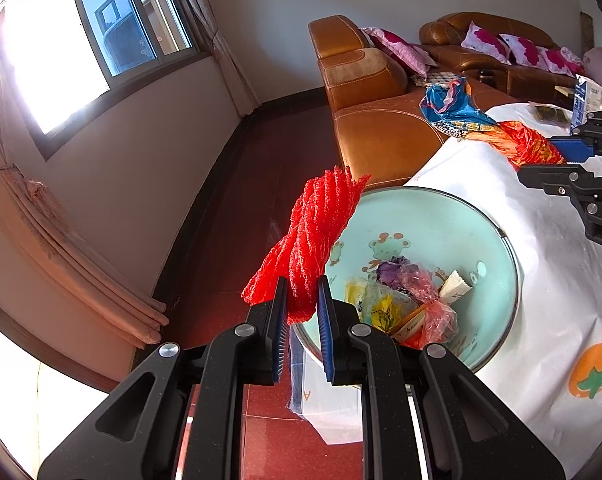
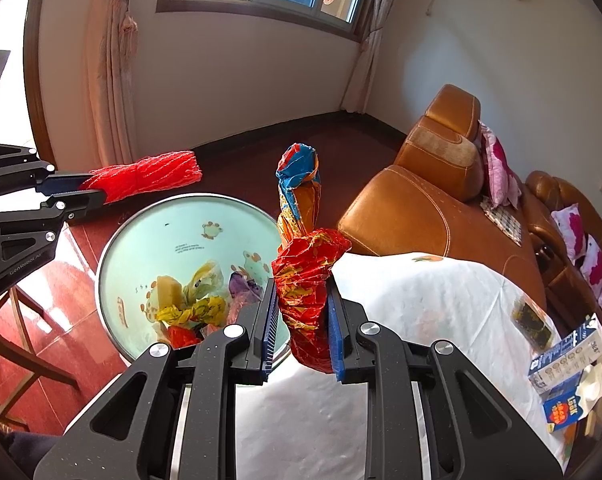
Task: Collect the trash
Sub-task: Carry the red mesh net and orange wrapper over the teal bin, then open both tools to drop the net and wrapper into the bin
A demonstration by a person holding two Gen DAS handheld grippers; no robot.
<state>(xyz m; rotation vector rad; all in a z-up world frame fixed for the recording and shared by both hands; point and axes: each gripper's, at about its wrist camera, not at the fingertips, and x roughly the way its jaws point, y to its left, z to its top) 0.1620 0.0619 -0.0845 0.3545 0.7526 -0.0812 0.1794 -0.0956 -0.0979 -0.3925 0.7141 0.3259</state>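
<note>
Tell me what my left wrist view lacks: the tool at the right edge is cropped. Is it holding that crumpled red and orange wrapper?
Observer: Yes. In the right wrist view, the right tool is shut on the crumpled red, orange and blue foil wrapper.
Operator: Is the wrapper over the bin?
Observer: Not clearly. It stands up beside the near rim of the round pale green bin, at the edge of the white plastic tablecloth.
Operator: Anything else left on the table?
Observer: Yes. A blue and white carton lies at the right, with a small blue and yellow packet below it.
</note>
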